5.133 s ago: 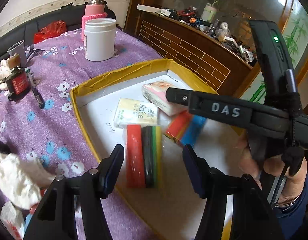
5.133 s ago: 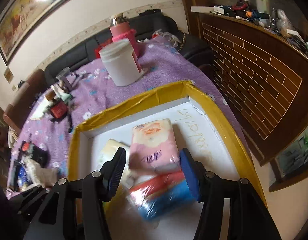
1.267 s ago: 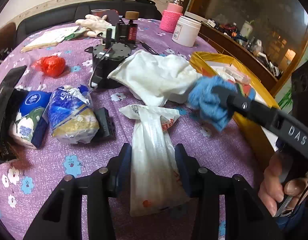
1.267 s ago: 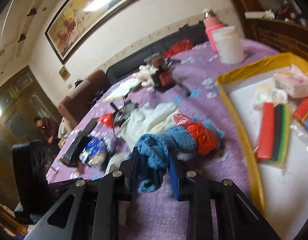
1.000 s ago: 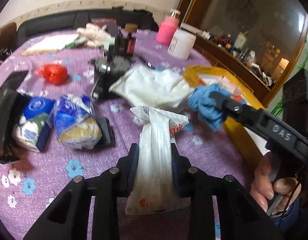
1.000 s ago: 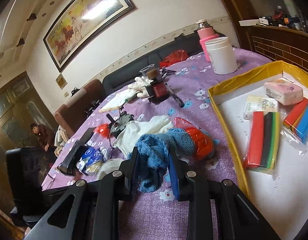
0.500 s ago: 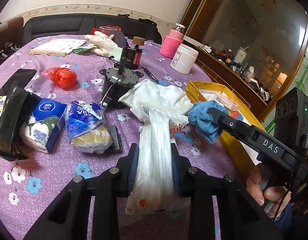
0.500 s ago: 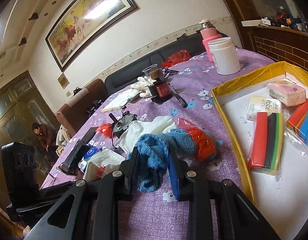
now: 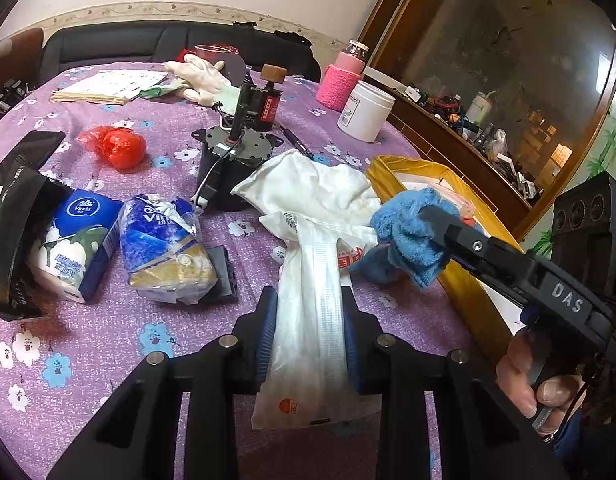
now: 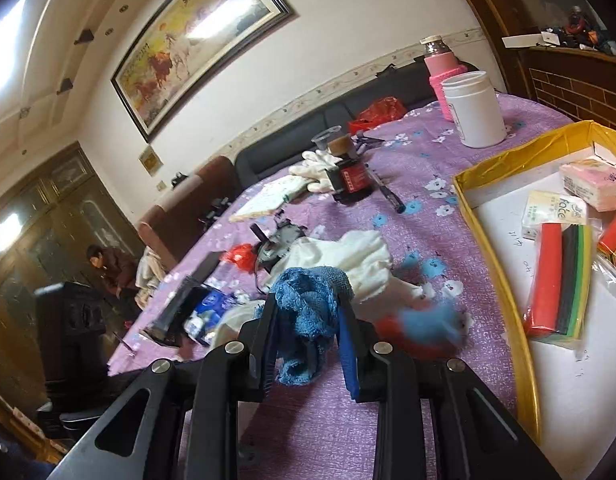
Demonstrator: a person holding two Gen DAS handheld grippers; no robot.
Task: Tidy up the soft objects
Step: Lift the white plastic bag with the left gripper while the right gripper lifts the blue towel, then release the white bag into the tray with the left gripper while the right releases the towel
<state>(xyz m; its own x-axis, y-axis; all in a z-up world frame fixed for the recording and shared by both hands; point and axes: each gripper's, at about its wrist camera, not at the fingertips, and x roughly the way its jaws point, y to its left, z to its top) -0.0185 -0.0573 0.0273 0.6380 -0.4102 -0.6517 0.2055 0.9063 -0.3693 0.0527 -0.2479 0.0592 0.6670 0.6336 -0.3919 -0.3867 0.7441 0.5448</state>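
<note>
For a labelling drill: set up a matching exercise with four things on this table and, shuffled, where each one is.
Things:
1. white plastic bag
2. blue knitted cloth
3. pink tissue pack
4. white jar

Places:
A. standing on the purple tablecloth
B. in the left gripper
C. lying in the yellow-edged box
D. in the right gripper

Pairs: 1-B, 2-D, 3-C, 4-A

Blue cloth's (image 10: 308, 312) trailing red-and-blue end (image 10: 422, 330) – motion-blurred, shape unreadable.
</note>
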